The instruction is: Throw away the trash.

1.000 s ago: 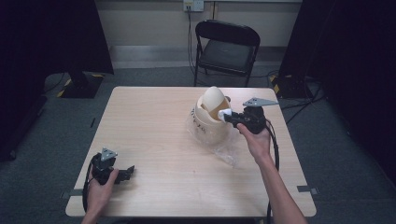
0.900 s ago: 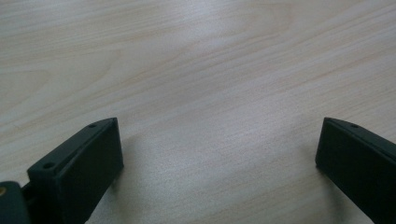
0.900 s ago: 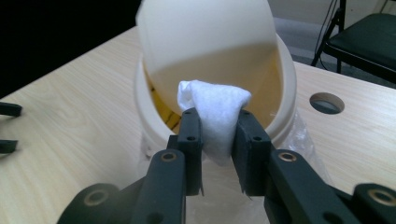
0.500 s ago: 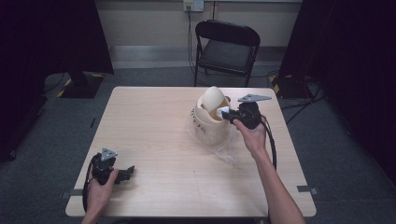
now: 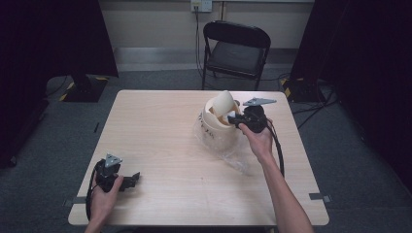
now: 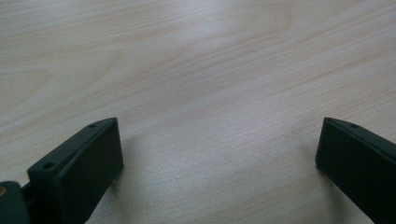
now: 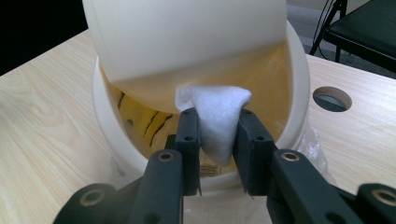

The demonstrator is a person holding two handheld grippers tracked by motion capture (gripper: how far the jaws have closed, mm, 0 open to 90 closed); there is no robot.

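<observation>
A cream bin (image 5: 219, 132) with a tilted swing lid (image 5: 224, 103) stands on the wooden table (image 5: 160, 131), right of centre. My right gripper (image 5: 234, 119) is at the bin's right side, just below the lid. In the right gripper view, this gripper (image 7: 217, 136) is shut on a white soft wad (image 7: 215, 114), held at the bin's opening under the lid (image 7: 187, 37); the bin's rim (image 7: 299, 79) curves behind it. My left gripper (image 5: 133, 179) rests near the table's front left corner. Its jaws (image 6: 219, 154) stand wide open over bare wood.
Crumpled clear plastic (image 5: 238, 158) lies under and in front of the bin. A black folding chair (image 5: 236, 48) stands behind the table. A round cable hole (image 7: 332, 98) is in the tabletop beside the bin. Dark curtains flank the room.
My right gripper has moved slightly away from the person and toward the bin's opening, still holding the wad. The left gripper has stayed put.
</observation>
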